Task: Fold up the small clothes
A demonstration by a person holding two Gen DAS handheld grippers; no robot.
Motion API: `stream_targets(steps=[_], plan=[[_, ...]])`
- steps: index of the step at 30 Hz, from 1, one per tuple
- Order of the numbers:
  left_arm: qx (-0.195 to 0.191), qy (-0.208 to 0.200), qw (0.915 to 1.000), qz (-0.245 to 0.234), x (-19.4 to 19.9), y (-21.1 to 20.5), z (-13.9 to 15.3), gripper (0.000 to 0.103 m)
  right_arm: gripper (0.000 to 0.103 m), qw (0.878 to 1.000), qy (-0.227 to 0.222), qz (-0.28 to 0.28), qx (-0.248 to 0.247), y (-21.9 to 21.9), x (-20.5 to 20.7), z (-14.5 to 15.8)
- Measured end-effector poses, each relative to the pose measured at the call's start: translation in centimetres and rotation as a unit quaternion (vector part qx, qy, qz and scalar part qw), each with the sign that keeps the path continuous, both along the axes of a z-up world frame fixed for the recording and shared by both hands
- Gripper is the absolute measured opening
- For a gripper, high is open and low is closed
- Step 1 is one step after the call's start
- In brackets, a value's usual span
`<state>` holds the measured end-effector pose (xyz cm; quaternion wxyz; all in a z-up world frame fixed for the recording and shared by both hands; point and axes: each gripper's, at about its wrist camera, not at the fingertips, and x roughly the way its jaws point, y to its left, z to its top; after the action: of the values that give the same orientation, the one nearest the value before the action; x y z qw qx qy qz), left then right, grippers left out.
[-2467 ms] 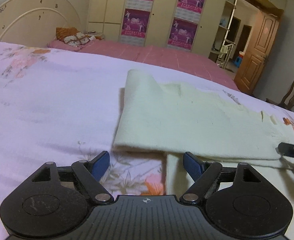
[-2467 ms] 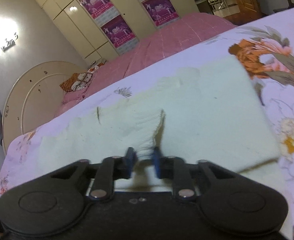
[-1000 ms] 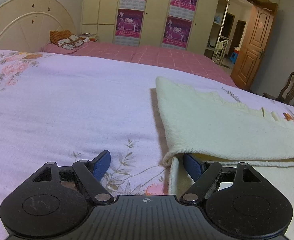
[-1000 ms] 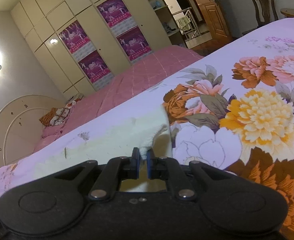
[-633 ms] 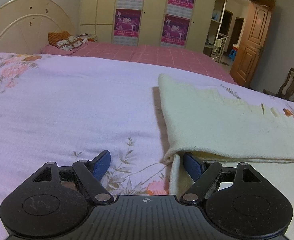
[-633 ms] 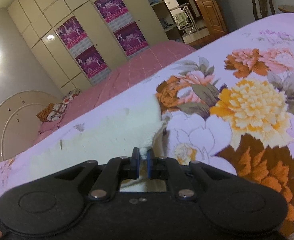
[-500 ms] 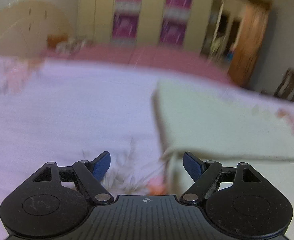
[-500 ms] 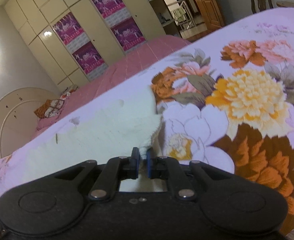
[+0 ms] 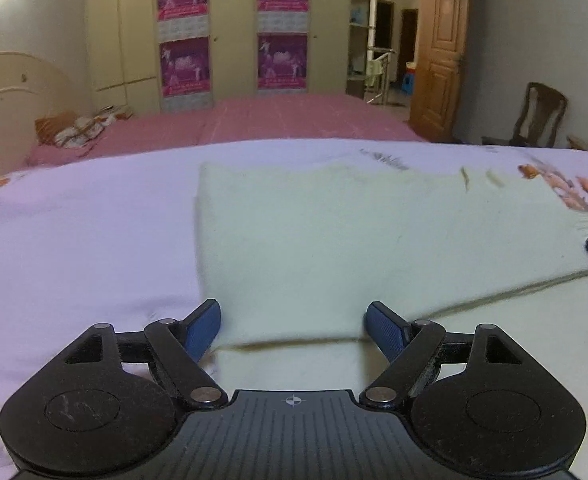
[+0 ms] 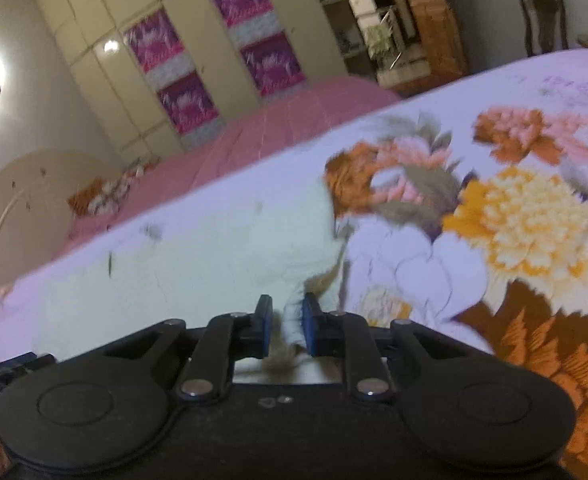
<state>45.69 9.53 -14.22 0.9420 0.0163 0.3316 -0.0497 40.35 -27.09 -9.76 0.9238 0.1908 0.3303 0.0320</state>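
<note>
1. Cream knit, the garment [image 9: 313, 240] lies flat on the bed [image 9: 74, 240], folded over on itself, its upper layer running from the left hand-held gripper [image 9: 292, 326] out toward 3 o'clock in the left wrist view.
2. Our left hand-held gripper is spread wide and grasps nothing; the near fold edge sits between its blue pads [image 9: 202, 326], untouched by either.
3. Our right hand-held gripper [image 10: 284, 328] has just been easing apart. A tuft of the corner sits between its pads, but a gap shows on the left side, so we read it as released, though blur leaves some doubt.
4. We judge the step in hand to be letting go of the carried corner, so the fold settles on the lower layer.
5. To do it well, we would open the right pads fully before pulling away, then back out low toward 6 o'clock, so the knit does not snag and drag the layer askew.
6. We would check that the upper edge lines up with the lower edge near the left pads; if it sits crooked, the left could pinch that edge and square it.
7. The floral print at 3 o'clock in the right wrist view marks where the garment ends.
</note>
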Motion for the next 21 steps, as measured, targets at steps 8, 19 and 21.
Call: stream_targets(steps=[8,19,21], plan=[[-0.04,-0.059,0.9974,0.014,-0.6,2.4,2.8,0.082,0.02,0.999,-0.045,0.0,-0.013,-0.2,-1.0,1.3],[0.022,-0.033,0.9992,-0.008,8.0,0.2,0.1,0.082,0.02,0.998,-0.033,0.028,-0.044,1.8,4.2,0.6],[-0.003,-0.031,0.9994,0.015,8.4,1.6,0.2,0.082,0.019,0.997,-0.035,0.029,-0.058,2.3,4.2,0.3]])
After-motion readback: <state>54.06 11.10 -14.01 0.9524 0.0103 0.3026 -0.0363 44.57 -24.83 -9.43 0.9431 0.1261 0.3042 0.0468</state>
